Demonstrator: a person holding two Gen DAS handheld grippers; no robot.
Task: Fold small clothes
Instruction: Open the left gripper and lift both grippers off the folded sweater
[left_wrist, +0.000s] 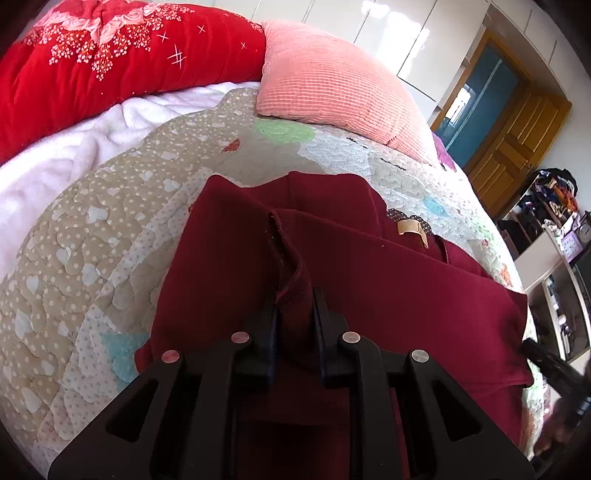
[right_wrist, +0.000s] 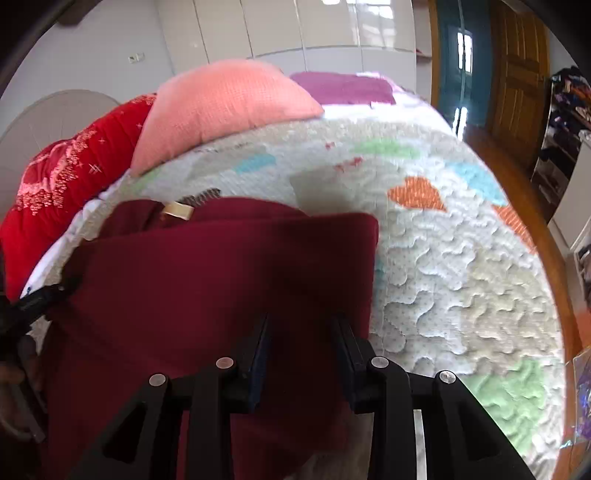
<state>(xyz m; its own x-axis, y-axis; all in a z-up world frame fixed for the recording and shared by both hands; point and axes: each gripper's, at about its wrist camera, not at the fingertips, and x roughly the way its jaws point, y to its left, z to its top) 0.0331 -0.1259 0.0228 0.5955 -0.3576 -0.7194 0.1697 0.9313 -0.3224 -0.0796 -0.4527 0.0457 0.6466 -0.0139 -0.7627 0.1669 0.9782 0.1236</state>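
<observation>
Dark red fleece fills most of what I see: the maroon garment (left_wrist: 369, 280) lies partly folded on the quilted bedspread (left_wrist: 92, 229), which I take as my landmark. My left gripper (left_wrist: 295, 299) sits over the garment's near edge with a raised ridge of its hemmed fabric pinched between the fingers (left_wrist: 267, 325), which stand only a little apart. The jaws of my right gripper (right_wrist: 303, 325) stand further apart above the garment's right side; cloth lies between and under them, but I cannot tell whether the pads press on it. A tan label (left_wrist: 412, 229) shows at the garment's far end. Beyond the garment, at the far side of the bedspread, rests a salmon pillow (left_wrist: 332, 77), with a red floral blanket (left_wrist: 110, 62) to its left and a white fluffy blanket (left_wrist: 66, 155) below that.
</observation>
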